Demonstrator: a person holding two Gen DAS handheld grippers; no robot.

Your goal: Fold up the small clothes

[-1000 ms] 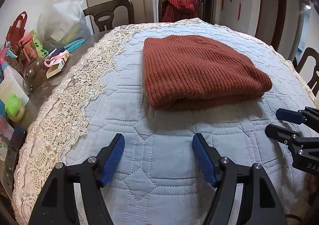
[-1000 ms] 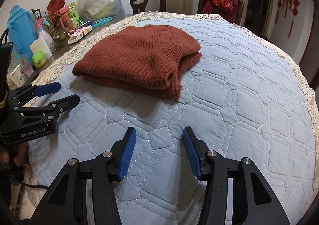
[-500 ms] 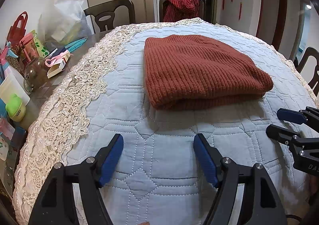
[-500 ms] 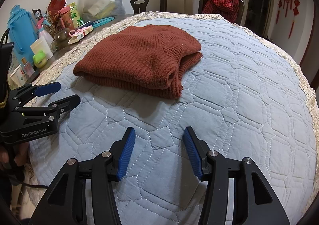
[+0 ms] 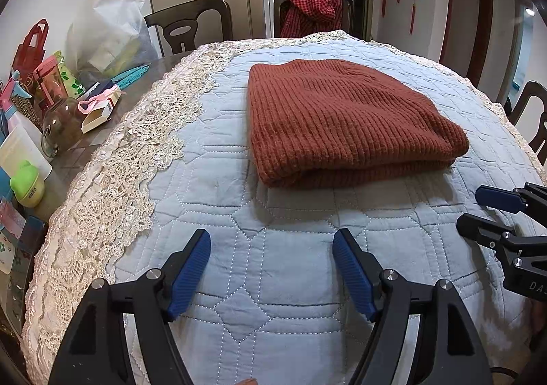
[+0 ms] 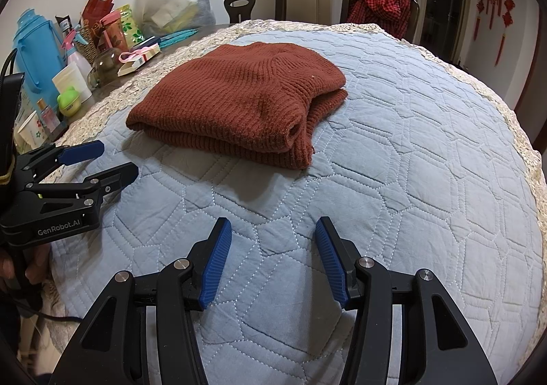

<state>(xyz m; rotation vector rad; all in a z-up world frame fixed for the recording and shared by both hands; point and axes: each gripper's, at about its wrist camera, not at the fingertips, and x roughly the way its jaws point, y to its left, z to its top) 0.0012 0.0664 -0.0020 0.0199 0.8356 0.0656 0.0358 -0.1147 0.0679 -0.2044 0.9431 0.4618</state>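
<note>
One rust-red knitted sweater [image 5: 338,122] lies folded on the light blue quilt [image 5: 273,282] that covers the table. It sits near the middle of the quilt, a bit toward the far edge. Its layers are stacked flat, and the thick folded edge faces the near side.

The left gripper [image 5: 271,269] hangs above the quilt by the near edge of the table. Its blue pads [image 5: 189,270] stand wide apart, and only bare quilt shows between them. The right gripper [image 6: 270,257] hangs over the near edge too, just beside the left one. Its jaws are spread as well and hold nothing. Both grippers are well short of the sweater and do not touch it.

A cream lace border [image 5: 112,180] runs round the quilt. Past the left edge, the bare table top is crowded with small things: a blue jug [image 6: 37,53], a glass jar [image 5: 61,125], a green pot [image 5: 27,185] and a white plastic bag [image 5: 112,29]. Two dark chairs [image 5: 191,26] stand behind the far edge. A red checked cloth [image 5: 312,11] hangs over one of them.
</note>
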